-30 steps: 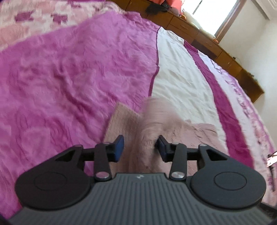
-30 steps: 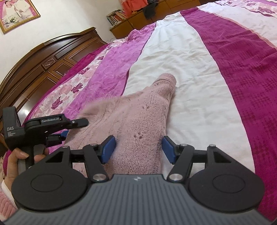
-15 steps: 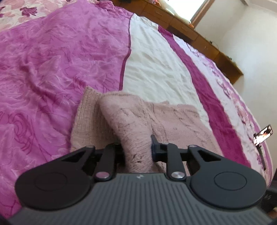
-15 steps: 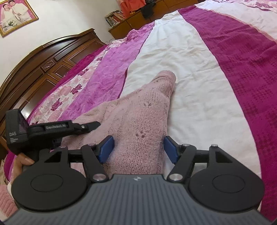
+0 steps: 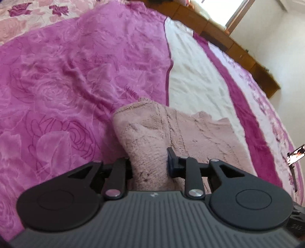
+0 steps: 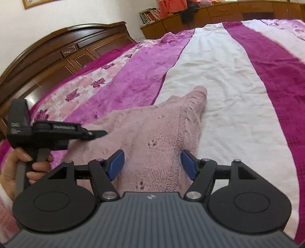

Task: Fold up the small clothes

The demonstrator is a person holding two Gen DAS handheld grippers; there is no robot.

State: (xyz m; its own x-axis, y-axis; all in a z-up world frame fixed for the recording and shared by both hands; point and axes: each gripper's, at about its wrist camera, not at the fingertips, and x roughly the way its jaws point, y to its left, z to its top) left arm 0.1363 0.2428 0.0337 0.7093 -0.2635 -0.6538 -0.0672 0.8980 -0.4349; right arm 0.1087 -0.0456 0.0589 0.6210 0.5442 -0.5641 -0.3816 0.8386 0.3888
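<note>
A pink knitted sweater (image 5: 190,133) lies on the bed's striped bedspread (image 5: 66,85). My left gripper (image 5: 149,164) is shut on a raised fold of it, and the fabric stands up between the fingers. In the right wrist view the sweater (image 6: 158,129) spreads toward me with one sleeve (image 6: 198,95) pointing away over the white stripe. My right gripper (image 6: 151,165) is open, its blue pads on either side of the knit near the sweater's near edge. The left gripper (image 6: 99,132), held by a hand (image 6: 38,166), reaches over the sweater's left side.
A dark wooden headboard (image 6: 66,51) rises at the left. Low wooden cabinets (image 6: 228,13) line the far wall. A phone on a stand (image 5: 296,154) sits at the right edge. The bedspread (image 6: 238,80) stretches wide beyond the sweater.
My left gripper closed on the sweater's fold and carried it up and across over the body. The right gripper stayed open in about the same place.
</note>
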